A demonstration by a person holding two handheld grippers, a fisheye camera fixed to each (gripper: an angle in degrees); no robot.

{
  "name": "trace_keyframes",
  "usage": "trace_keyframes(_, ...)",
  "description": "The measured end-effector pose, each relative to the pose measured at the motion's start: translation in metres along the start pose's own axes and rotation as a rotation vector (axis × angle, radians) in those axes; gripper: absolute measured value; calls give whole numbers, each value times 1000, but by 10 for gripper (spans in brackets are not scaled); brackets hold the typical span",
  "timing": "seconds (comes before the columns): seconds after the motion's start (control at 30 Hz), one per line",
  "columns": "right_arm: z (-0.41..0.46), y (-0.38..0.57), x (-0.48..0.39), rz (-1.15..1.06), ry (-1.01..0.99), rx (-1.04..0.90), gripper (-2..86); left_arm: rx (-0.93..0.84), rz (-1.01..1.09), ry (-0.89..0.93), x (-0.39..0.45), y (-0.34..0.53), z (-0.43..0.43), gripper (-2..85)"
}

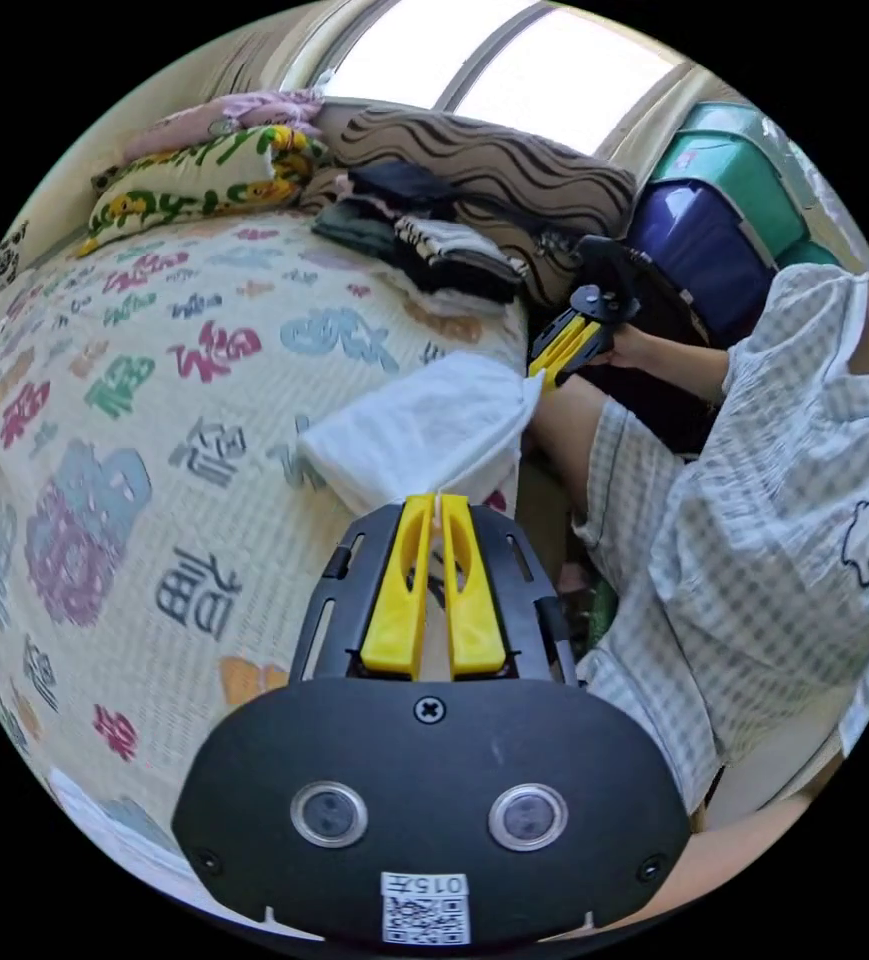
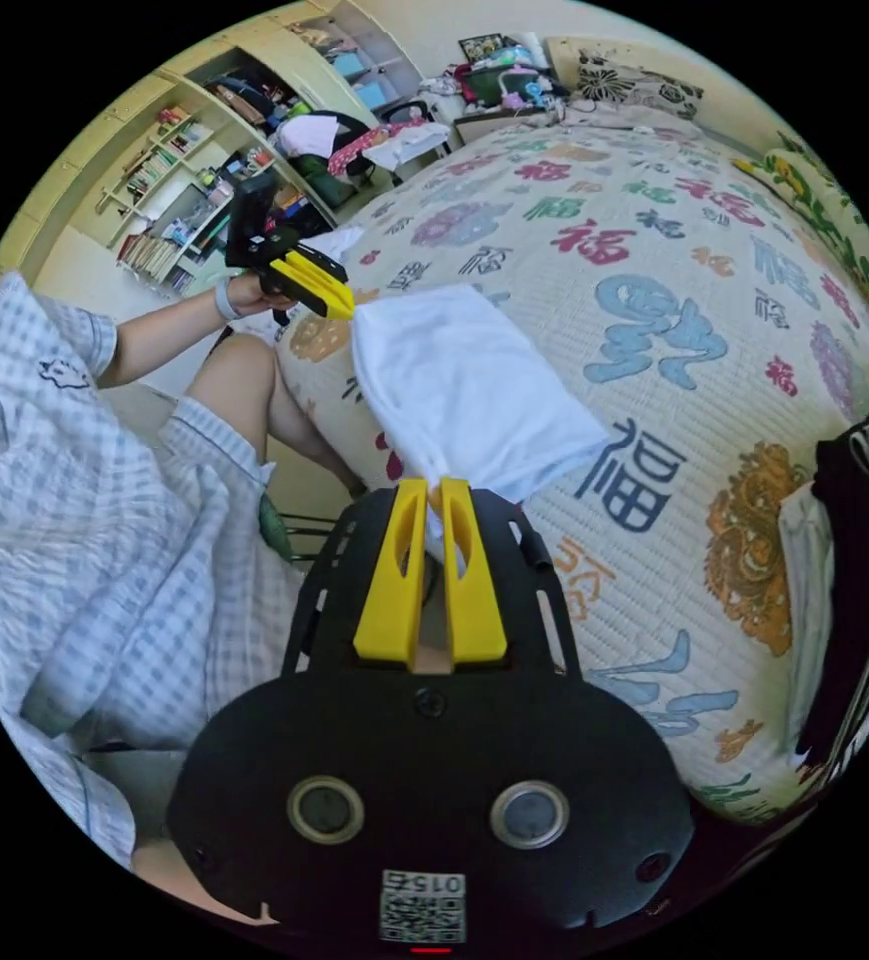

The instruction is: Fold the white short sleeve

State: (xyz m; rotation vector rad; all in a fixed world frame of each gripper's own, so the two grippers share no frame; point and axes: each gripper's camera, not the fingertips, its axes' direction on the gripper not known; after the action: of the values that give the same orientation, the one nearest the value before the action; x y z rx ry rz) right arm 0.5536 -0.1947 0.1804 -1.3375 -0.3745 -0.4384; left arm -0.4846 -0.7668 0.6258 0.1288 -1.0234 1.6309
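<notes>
The white short sleeve (image 1: 424,425) lies folded into a small rectangle at the bed's edge, also seen in the right gripper view as the white short sleeve (image 2: 469,390). My left gripper (image 1: 438,500) is shut on its near corner, a sliver of white cloth between the yellow jaws. My right gripper (image 2: 432,488) is shut on the opposite corner. The right gripper (image 1: 542,378) appears in the left gripper view pinching the far corner. The left gripper (image 2: 346,310) shows in the right gripper view at the garment's far corner, held by a hand.
A patterned bedspread (image 1: 154,400) covers the bed. Stacked folded clothes (image 1: 434,240) and pillows (image 1: 204,175) sit at its far end. A seated person in a checked outfit (image 1: 754,520) is beside the bed. Shelves (image 2: 184,180) stand behind; dark and striped clothes (image 2: 864,560) lie at the right.
</notes>
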Motion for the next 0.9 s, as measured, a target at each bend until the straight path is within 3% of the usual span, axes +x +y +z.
trace_keyframes(0.13, 43, 12, -3, 37, 9, -150, 45, -115, -111, -33, 7, 33, 43, -4)
trace_keyframes(0.27, 21, 27, 3, 107, 24, -174, 55, -195, -138, -81, 20, 30, 36, -2)
trace_keyframes(0.47, -26, 35, 13, 133, 22, 96, 17, 57, -187, -102, 17, -15, -24, 3)
trace_keyframes(0.63, 30, 32, 46, 231, -58, -115, -2, -123, -264, -68, -29, -30, 41, -1)
trace_keyframes(0.8, 10, 63, 78, 370, -205, -47, 2, -98, -321, -19, -57, -20, 30, 12)
trace_keyframes(0.9, -21, 97, 97, 438, -315, 104, 26, 25, -404, 45, -80, -10, -16, 55)
